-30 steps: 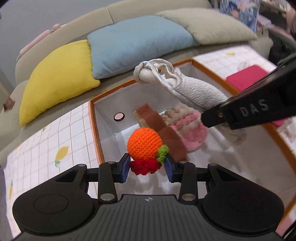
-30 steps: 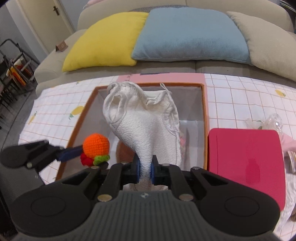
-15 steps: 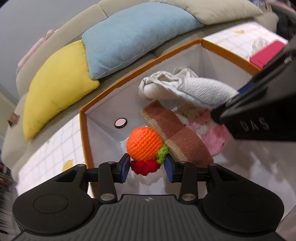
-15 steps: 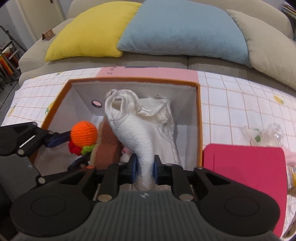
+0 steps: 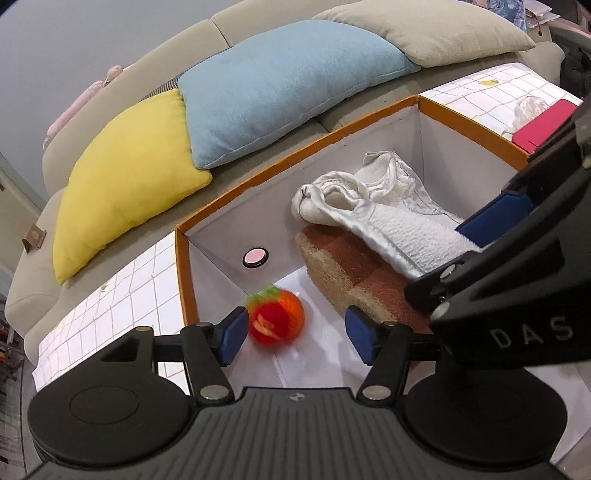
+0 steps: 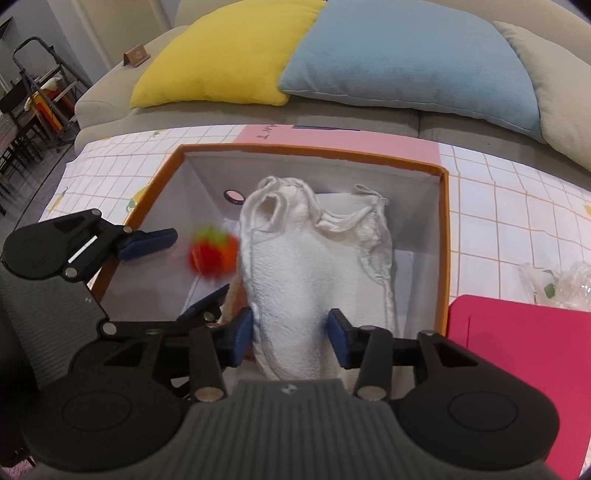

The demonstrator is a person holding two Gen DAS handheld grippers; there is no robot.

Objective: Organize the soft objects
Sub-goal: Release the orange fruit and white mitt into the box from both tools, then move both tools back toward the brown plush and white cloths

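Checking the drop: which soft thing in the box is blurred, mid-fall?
The orange crochet ball, blurred between the left gripper's opening fingers. The white cloth and brown sponge look sharp and lie still.

yellow cushion (image 5: 125, 184) | blue cushion (image 5: 280, 85) | beige cushion (image 5: 424, 33) | sofa | red folder (image 6: 517, 354)

nubby white cloth (image 6: 317, 280), crocheted fruit (image 5: 277, 319)

Both grippers' jaws opening over the box (image 6: 443, 229) — crocheted orange (image 5: 277, 319) now dropping free, white cloth (image 6: 314, 273) released.
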